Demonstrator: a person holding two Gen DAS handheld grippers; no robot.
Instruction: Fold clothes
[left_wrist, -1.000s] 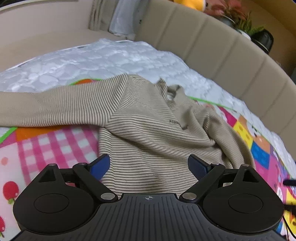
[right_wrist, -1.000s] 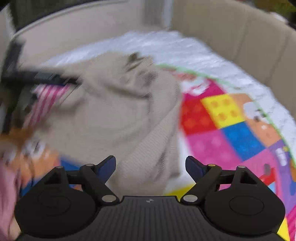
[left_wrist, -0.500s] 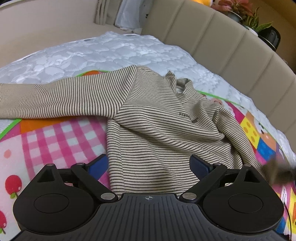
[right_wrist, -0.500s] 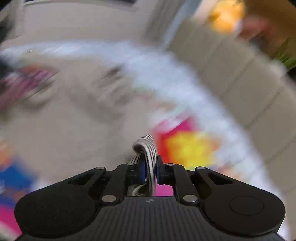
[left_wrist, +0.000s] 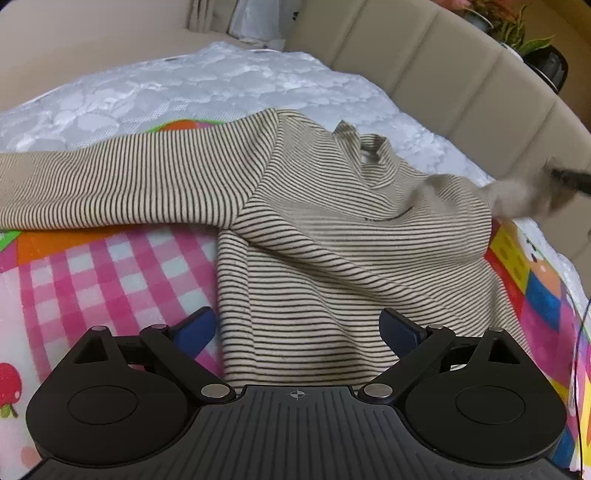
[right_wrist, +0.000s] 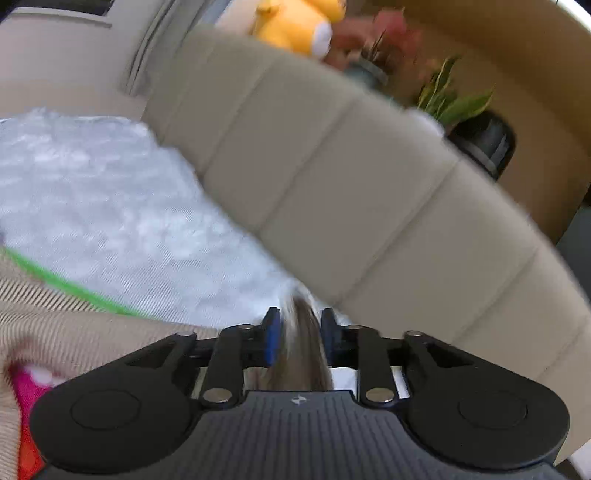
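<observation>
A beige sweater with thin dark stripes lies on a colourful play mat. One sleeve is stretched out to the left. My left gripper hovers open over the sweater's lower hem, with nothing pinched. The other sleeve is pulled out to the right, and its blurred end meets my right gripper. In the right wrist view the right gripper has its jaws opening. The sleeve end sits loosely between them, and the sweater body trails off to the left.
The mat lies on a white quilted mattress. A padded beige headboard runs along the right, close ahead of the right gripper. Behind it stand potted plants and a yellow plush toy.
The right gripper shut on the crumpled sleeve, swept it out to the right toward the headboard, and its jaws have now parted. The left gripper has sunk slightly toward the hem.
</observation>
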